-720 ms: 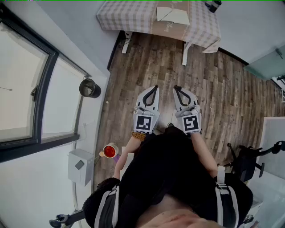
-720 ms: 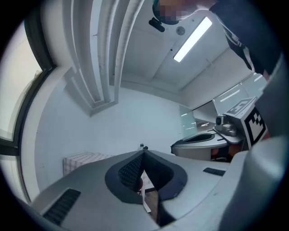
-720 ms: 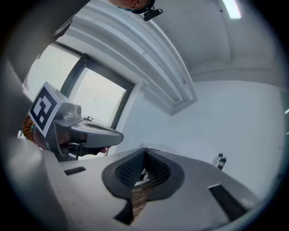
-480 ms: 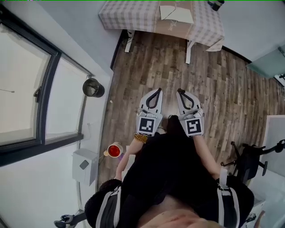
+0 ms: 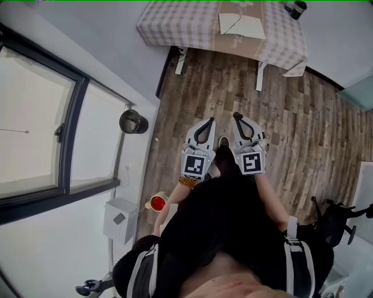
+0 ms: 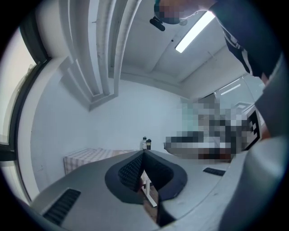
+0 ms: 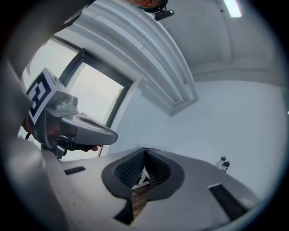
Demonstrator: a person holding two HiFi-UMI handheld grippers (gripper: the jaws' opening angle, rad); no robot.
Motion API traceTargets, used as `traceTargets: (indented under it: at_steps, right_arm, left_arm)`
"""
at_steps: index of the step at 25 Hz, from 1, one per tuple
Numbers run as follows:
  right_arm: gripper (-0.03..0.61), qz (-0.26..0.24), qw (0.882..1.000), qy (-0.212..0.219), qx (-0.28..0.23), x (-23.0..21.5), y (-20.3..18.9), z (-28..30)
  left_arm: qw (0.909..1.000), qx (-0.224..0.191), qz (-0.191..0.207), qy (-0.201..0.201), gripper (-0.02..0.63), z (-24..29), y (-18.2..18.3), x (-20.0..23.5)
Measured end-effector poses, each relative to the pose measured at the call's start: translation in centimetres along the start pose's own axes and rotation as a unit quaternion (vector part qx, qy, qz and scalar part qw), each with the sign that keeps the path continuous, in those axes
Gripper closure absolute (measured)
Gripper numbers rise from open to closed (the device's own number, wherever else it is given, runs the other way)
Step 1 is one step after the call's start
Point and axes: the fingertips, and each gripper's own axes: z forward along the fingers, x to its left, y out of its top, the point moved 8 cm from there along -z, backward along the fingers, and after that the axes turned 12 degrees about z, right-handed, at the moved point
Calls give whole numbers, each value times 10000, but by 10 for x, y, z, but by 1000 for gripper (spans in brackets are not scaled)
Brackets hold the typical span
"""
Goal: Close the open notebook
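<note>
Two grippers are held out level and side by side over the wooden floor (image 5: 303,134), well short of the table (image 5: 175,26) that stands against the far wall. The left gripper (image 5: 208,122) has its jaws brought together, the ribbed pads meeting at the tip with nothing between them; only a sliver of floor and a table leg shows through the gap below. The right gripper (image 5: 237,117) is likewise closed and empty, its pads pressed tip to tip. Each carries its marker cube facing upward, just ahead of the person's dark sleeves.

The notebook (image 5: 242,26) lies open toward the right end of the table, pale pages spread flat with a crease showing, resting on a brown strip (image 5: 236,43) that crosses the checked cloth (image 5: 192,29) from back to front. It sits a little back from the table's near edge, with neither gripper anywhere near it. A dark bottle (image 5: 298,9) stands at the table's right far corner (the left gripper view shows two small bottles there, close together).

Beside the wall to the person's left are a round dark bin (image 5: 133,121) and, nearer the body, a red cup (image 5: 157,202). A large window (image 5: 41,128) fills the left side
</note>
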Motion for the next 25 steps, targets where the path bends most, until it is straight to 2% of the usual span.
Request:
traceTargets:
  at_steps: [3,8,12,17,25]
  right_arm:
    - [572,-94,9999,7,-56,-30,-2,30]
    - [572,36,9999,7,-151,-96,-6,68]
    - [572,117,9999,57,-24,-136,-18,88]
    - [572,215,9997,64,35,-179,-33,110]
    - [572,453,9989,-40,134,-226,-57,135]
  left_arm:
    - [10000,60,52,-26,606,36,0,9]
    - [9996,139,170,-156,606,112,5,13]
    - [9993,206,149,-259,606,160,2,14]
    - [9991,279,70,-311,606,209,-5,13]
    - [9982,457,228,-311,606,259,-12,15]
